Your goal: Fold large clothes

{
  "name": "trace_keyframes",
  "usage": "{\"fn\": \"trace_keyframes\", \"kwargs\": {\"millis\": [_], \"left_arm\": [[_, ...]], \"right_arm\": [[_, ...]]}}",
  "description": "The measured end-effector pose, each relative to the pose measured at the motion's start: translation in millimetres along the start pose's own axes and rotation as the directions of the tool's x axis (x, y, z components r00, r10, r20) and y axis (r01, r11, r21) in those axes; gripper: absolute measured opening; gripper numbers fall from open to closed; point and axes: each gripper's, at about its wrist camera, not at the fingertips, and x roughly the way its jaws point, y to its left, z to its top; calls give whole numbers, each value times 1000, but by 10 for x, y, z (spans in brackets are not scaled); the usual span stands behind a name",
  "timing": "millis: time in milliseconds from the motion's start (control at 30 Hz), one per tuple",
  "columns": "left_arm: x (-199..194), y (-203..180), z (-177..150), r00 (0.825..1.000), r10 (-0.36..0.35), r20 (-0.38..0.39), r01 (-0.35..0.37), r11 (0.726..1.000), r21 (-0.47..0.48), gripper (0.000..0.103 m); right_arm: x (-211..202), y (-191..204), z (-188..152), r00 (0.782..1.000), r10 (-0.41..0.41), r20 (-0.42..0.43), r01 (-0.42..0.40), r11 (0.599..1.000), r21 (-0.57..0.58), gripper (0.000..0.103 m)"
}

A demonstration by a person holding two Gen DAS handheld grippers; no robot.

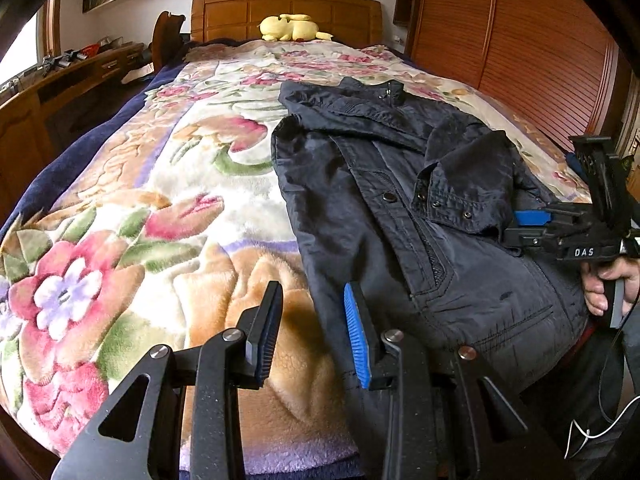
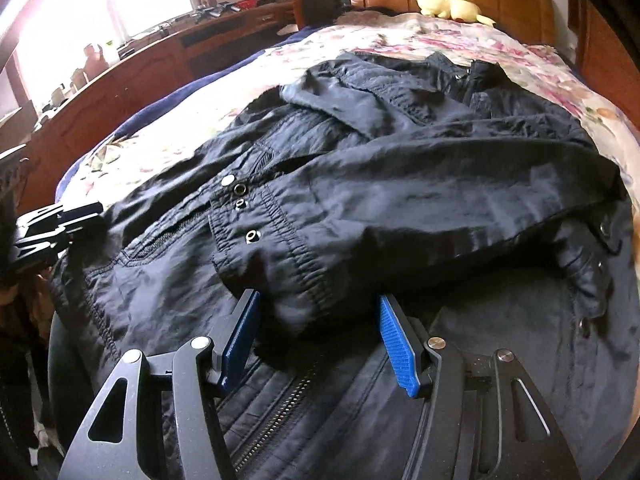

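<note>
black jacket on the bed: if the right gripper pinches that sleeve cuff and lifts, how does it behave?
Likely floppy: the jacket lies creased and draped over itself, so only the sleeve cuff should rise first, the body trailing. Probably heavyish for cloth, given zipper and snaps. The plush floral blanket may grip it, so dragging could bunch it. The right gripper is open around the cuff.

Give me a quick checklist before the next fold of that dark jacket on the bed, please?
1. Jacket lies fully on the bed: ok.
2. Both sleeves folded across the front: ok.
3. Left gripper open, holding nothing: ok.
4. Right gripper open around the sleeve cuff, not clamped: ok.
5. Plush toy far from the jacket: ok.
6. Hem lying flat: cannot tell, hidden by the grippers.
</note>
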Motion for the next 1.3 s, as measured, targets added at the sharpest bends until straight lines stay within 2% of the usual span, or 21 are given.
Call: {"fn": "trace_keyframes", "kwargs": {"millis": [33,67,167,233,500,600,633,767,1000,1233,1300], "left_arm": [[-7,3,-13,1000,-1,0,1,1000,-3,33],[-16,9,-26,1000,-4,1,4,1000,-7,33],[-50,30,-56,1000,-8,4,9,1000,-18,33],[-76,28,-69,1000,-7,6,7,1000,-22,33],[-165,-16,-98,1000,2,1,-2,1000,-10,33],[-197,-56,-119,1000,0,-7,0,1000,-3,33],[-203,-70,-133,1000,-1,-11,1,1000,-1,33],[-193,-127,-189,999,-1,-33,2,1000,6,33],[-197,-149,-224,999,18,-30,-19,1000,-10,33],[-186,-164,-208,998,28,-50,-29,1000,-9,33],[-193,-167,-207,998,29,-55,-30,999,-12,33]], "right_arm": [[-3,30,-5,1000,-10,2,10,1000,-10,47],[-19,59,-11,999,-35,6,35,999,-25,32],[-76,126,7,999,-38,17,39,998,-45,25],[-96,172,10,999,-38,20,39,998,-57,24],[-153,82,-124,1000,-7,13,7,1000,-5,31],[-332,-54,-249,999,-24,32,23,1000,12,40],[-395,-111,-294,999,-40,36,39,999,17,43],[-694,-308,-493,989,-138,44,138,990,5,48],[-1144,-765,-836,960,-280,25,278,958,72,51],[-1244,-943,-982,938,-346,-3,344,930,128,52],[-1247,-968,-1009,935,-355,-23,355,926,126,57]]}}
